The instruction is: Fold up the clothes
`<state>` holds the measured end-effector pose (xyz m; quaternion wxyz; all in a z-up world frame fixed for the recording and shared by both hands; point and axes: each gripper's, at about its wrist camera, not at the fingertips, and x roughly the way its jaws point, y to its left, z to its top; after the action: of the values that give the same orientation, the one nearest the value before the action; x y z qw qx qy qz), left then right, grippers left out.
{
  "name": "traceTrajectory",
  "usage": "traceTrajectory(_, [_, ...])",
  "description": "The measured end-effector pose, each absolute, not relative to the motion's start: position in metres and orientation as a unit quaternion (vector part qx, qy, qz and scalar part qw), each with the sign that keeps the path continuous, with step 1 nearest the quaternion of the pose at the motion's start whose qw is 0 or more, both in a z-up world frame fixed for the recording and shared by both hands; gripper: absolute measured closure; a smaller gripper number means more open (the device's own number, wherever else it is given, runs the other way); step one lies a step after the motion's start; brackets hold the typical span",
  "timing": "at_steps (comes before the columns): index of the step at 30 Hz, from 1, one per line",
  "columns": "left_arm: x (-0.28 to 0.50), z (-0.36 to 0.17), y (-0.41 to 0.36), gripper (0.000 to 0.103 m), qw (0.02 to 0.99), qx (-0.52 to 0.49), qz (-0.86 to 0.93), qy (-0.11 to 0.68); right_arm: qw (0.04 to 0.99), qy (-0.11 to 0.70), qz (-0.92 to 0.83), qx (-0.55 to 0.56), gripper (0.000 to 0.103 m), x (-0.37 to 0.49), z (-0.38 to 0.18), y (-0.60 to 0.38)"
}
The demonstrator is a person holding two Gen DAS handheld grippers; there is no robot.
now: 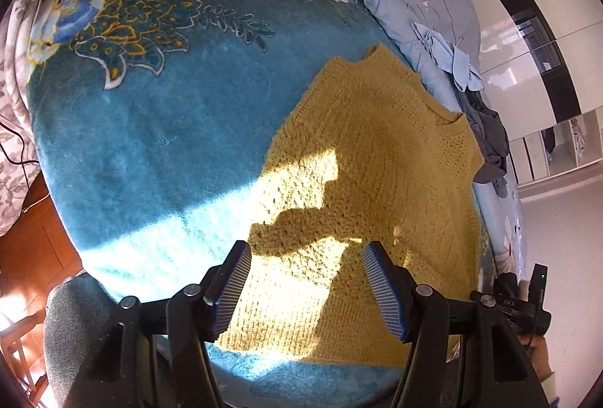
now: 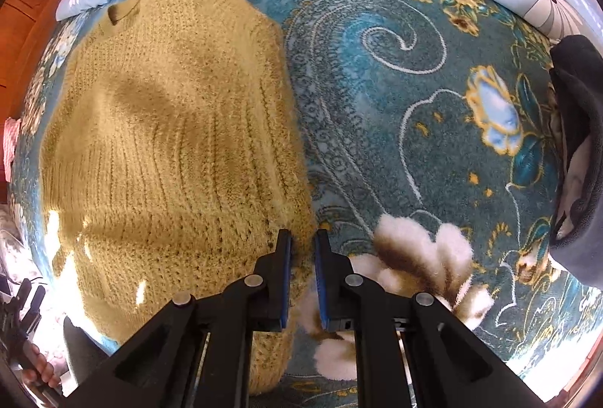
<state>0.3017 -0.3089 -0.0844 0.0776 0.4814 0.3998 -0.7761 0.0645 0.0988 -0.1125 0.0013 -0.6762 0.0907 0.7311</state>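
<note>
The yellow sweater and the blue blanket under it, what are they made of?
The sweater looks like knitted yarn, maybe wool or acrylic: you can see rows of ribbed stitches, little holes and a fuzzy edge. The blanket looks like soft plush fleece, probably synthetic: its short pile looks velvety, with a flower pattern on it.

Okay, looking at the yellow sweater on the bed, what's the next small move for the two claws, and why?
Probably close the left claw on the sweater hem below it. Its jaws stand open over the knit, gripping nothing, while the right claw looks nearly shut at the sweater's edge. Both sides held would allow a fold.
</note>
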Motion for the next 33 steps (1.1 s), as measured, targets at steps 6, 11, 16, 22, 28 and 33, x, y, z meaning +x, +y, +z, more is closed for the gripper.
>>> traceTrajectory(6, [0.272,-0.081,-0.306,0.037,0.061,0.473,-0.784,0.398,-0.017,0.101,0.756,-0.647,0.085,0.056,-0.086,0.109])
traceTrajectory(11, [0.239,-0.083,-0.304,0.036,0.056,0.476,-0.790,0.382,-0.030,0.119,0.780,-0.614,0.074,0.030,-0.077,0.130])
traceTrajectory(16, [0.207,-0.083,-0.304,0.036,0.060,0.478,-0.805,0.346,-0.033,0.118,0.788,-0.604,0.056,-0.025,-0.081,0.117])
traceTrajectory(22, [0.182,-0.090,-0.312,0.036,0.070,0.483,-0.811,0.322,-0.043,0.103,0.783,-0.611,0.055,-0.080,-0.108,0.095])
traceTrajectory(28, [0.178,-0.103,-0.323,0.036,0.074,0.485,-0.803,0.339,-0.026,0.067,0.769,-0.636,0.055,-0.106,-0.138,0.082])
traceTrajectory(33, [0.172,-0.107,-0.326,0.036,0.072,0.488,-0.800,0.341,-0.029,0.036,0.769,-0.638,0.093,-0.103,-0.142,0.079])
